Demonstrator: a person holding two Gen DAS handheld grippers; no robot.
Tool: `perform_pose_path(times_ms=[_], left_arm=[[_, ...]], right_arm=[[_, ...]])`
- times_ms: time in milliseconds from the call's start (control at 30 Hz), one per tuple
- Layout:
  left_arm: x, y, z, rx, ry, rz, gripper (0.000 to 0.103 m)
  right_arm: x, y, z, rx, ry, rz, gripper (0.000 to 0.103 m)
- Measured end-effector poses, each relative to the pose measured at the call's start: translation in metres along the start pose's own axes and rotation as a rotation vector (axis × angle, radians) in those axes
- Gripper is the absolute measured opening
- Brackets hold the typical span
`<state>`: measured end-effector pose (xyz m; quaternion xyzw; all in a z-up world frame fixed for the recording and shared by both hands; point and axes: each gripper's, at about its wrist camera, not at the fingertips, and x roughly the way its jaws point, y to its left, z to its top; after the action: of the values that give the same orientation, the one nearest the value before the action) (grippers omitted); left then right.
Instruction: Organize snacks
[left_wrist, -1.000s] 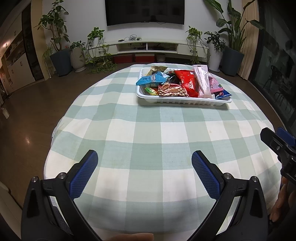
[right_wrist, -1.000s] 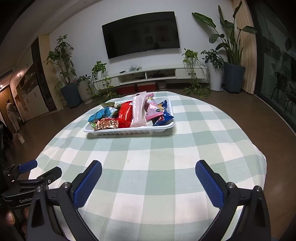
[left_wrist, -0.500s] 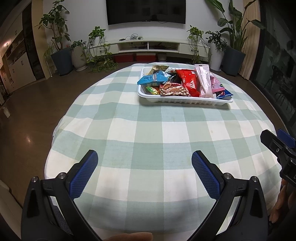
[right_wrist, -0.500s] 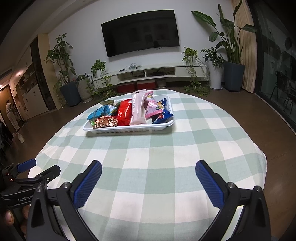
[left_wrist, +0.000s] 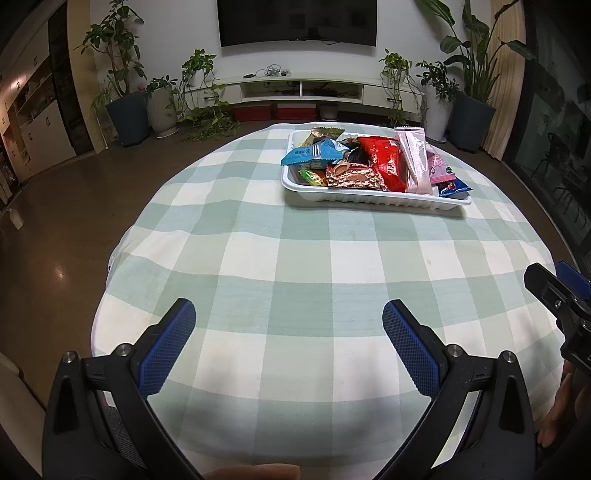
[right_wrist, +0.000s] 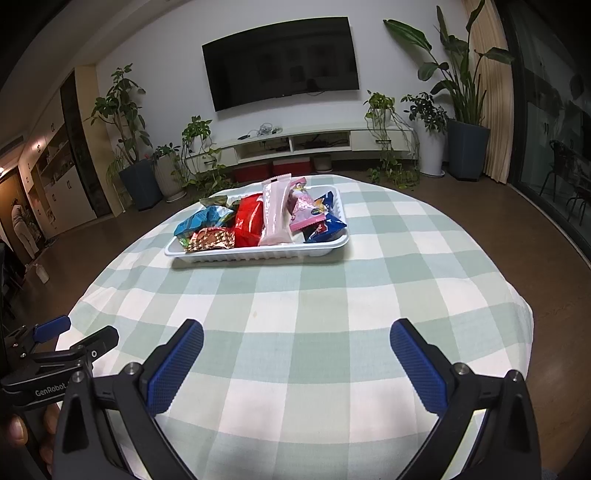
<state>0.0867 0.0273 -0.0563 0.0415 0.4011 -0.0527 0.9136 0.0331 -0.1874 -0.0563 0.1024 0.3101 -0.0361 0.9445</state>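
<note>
snacks far beyond left gripper

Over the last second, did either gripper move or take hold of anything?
Nothing grabbed or released. The left gripper tilted down a little and crept toward the white tray; the right gripper pitched up slightly, with the tray sitting a bit lower in its view. Both are open and empty over the checked tablecloth. The snack packets lie as before.

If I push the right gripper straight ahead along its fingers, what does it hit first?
Probably the white tray of snacks. The right gripper is open, with only bare checked tablecloth ahead of it before the tray; height above the cloth is unclear.
</note>
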Motion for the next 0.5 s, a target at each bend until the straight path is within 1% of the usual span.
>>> perform_pose_path(times_ms=[500], left_arm=[[-0.0003,-0.0005,-0.0024,0.006,0.001,0.003,0.103]], right_arm=[[0.0003,0.0016,0.0006,0.0,0.005,-0.001,0.103]])
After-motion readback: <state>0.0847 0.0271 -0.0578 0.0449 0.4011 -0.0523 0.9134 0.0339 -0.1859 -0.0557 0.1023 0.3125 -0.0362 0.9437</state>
